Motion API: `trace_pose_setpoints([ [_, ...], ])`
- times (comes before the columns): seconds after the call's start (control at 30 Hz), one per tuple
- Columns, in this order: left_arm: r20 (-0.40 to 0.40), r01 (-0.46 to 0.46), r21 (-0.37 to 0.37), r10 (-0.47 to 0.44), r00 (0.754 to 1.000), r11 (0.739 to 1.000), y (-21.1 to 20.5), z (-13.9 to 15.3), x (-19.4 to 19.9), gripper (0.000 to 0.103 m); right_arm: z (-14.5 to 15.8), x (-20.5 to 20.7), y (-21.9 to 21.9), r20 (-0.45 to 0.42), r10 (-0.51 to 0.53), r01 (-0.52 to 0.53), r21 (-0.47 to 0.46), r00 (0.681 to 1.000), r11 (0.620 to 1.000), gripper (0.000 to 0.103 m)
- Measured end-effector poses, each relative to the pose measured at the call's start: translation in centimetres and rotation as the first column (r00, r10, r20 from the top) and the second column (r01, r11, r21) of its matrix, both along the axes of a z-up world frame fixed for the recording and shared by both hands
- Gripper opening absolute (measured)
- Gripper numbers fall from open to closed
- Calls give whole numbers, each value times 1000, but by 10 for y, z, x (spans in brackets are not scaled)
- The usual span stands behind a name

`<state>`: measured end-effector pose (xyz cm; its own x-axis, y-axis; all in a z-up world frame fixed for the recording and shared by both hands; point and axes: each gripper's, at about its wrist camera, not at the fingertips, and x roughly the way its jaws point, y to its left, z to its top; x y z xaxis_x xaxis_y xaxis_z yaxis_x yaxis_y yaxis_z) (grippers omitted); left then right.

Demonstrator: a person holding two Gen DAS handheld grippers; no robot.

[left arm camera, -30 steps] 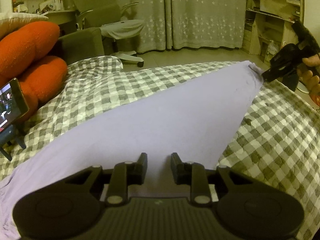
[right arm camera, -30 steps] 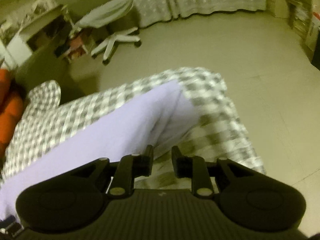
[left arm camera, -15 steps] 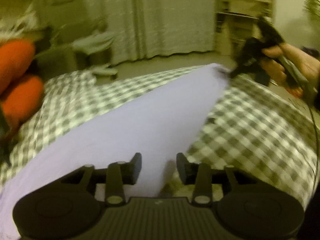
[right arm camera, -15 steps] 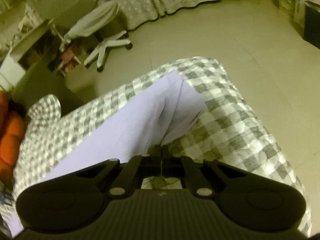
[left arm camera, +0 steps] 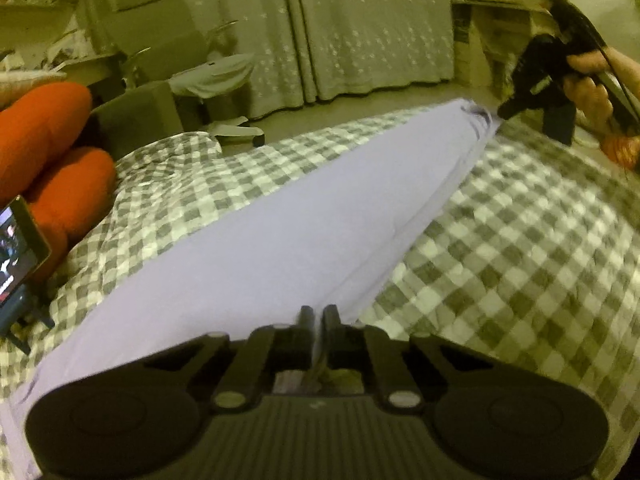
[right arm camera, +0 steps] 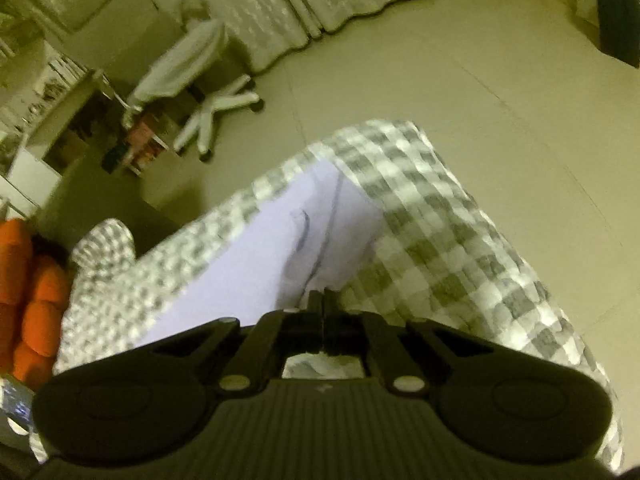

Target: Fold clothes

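Your left gripper (left arm camera: 318, 314) has its black jaws pinched almost together on the near edge of the pale lilac, smooth-cloth garment (left arm camera: 280, 240); a thin fold of the cloth runs up between the two fingertips. Your right gripper (right arm camera: 322, 300) is clamped fully closed on the far end of the same garment, whose cloth bunches into dark creases just ahead of its tips. In the left wrist view you can see that right gripper (left arm camera: 505, 111) at the upper right, in your hand (left arm camera: 592, 88), its tip touching the puckered end of the cloth.

The garment lies as one long band stretched between your two grippers, across the bed with the grey-and-white checked cover (left arm camera: 520, 240). Its far end sits near the bed's far corner, beside the bare floor (right arm camera: 460, 80); its near end lies at the edge closest to you.

At the bed's left edge sit orange rounded cushions (left arm camera: 44, 128) and a small lit screen on a stand (left arm camera: 18, 258). Beyond the bed stand a white swivel chair (right arm camera: 200, 80) and pale patterned curtains (left arm camera: 340, 28).
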<state>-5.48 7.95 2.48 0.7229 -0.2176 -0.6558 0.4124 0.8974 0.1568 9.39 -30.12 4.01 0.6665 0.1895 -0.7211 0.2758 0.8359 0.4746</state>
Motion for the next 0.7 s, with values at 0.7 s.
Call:
trace_pose_setpoints([
  [0.7,31,-31,-22,32,999,999,9,9,-10,2,-13,9,14,-31,58,-62,-132,998,989,0],
])
